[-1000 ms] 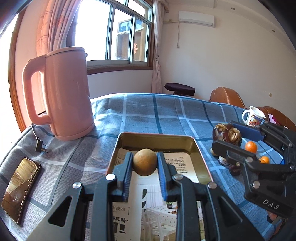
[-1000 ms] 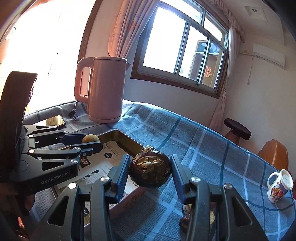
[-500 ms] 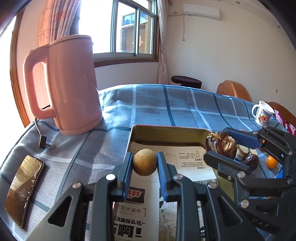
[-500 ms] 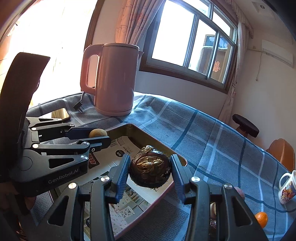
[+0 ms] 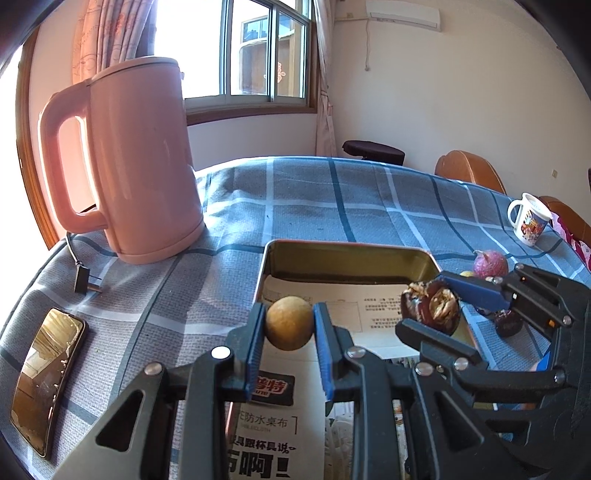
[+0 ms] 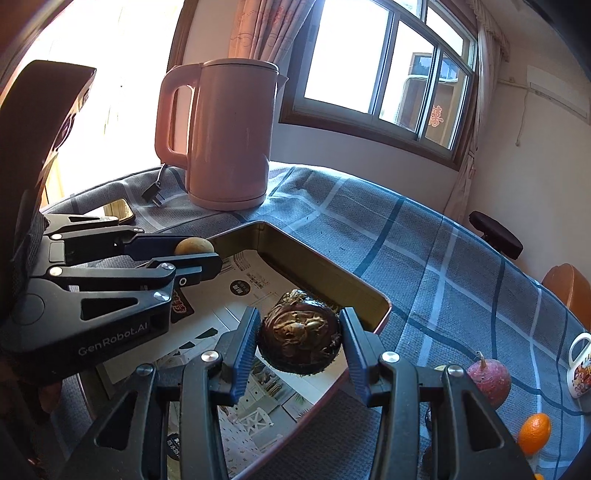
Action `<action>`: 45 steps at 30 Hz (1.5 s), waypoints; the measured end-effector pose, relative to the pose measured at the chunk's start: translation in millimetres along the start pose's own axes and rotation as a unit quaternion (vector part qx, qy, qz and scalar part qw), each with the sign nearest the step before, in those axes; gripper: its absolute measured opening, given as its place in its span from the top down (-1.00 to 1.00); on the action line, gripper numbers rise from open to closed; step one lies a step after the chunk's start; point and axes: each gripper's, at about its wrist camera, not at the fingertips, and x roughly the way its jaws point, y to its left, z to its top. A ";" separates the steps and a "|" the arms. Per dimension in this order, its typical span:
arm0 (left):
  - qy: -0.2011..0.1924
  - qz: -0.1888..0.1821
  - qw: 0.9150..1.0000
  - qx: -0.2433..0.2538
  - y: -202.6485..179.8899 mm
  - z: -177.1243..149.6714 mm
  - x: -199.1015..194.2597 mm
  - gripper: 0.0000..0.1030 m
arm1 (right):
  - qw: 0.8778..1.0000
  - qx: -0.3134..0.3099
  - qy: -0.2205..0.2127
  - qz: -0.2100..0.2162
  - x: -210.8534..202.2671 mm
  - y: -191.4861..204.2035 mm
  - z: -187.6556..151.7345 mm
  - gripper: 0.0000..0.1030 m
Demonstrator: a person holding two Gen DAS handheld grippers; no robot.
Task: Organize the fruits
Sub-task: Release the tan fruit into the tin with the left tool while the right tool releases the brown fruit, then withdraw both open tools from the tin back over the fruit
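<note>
Overhead nothing crowds the scene: a table (image 5: 332,192) draped in a blue-grey checked cloth fills a sunlit room with cream walls, a wide wood-framed window (image 6: 388,74), pink curtains and a wall air conditioner (image 5: 402,14). Beyond the far edge stand one dark stool (image 5: 373,151) and orange-brown chairs (image 5: 469,170).

One pink electric kettle (image 5: 136,158) stands at the left rear of the table, its loose plug (image 5: 83,278) lying on the cloth beside it, and one phone (image 5: 46,380) lies flat near the left edge. One white printed mug (image 5: 528,221) sits well apart at the right.

One shallow gold metal tray (image 5: 351,254), lined with printed paper, lies in the middle. Both grippers hang over it, side by side. The left gripper (image 5: 290,328) is clamped on one small tan round fruit (image 5: 290,326) above the tray's left part. The right gripper (image 6: 299,343) is clamped on one dark, wrinkled fruit (image 6: 299,341) with a pale cracked face, above the tray's right edge.

On the cloth right of the tray lie one reddish-purple fruit (image 6: 487,382), one small orange (image 6: 533,432) and one dark round fruit (image 5: 508,323), partly hidden behind the right gripper's fingers.
</note>
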 end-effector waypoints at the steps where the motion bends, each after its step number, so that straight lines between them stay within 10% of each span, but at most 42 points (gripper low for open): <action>1: 0.001 0.001 1.000 -0.001 0.5 0.2 0.7 0.47 | 1.000 0.000 0.001 0.000 0.3 0.3 0.0 0.09; 21: 0.016 0.011 1.000 0.014 -5.0 0.3 6.4 0.45 | 1.000 -0.005 0.021 -0.001 8.8 3.5 0.5 0.09; 27: -0.007 0.001 1.000 0.012 -6.1 -0.5 -2.6 0.04 | 0.999 -0.017 0.028 -0.006 11.0 7.8 0.3 -0.15; 31: -0.042 0.023 0.999 0.015 -11.1 -2.5 -15.9 -0.65 | 1.000 -0.022 0.010 -0.019 3.9 9.0 -0.2 -0.24; 45: -0.108 -0.041 0.993 0.009 -53.0 -0.6 -59.3 -0.66 | 0.992 0.050 -0.052 -0.100 -78.5 -55.3 -28.5 -0.24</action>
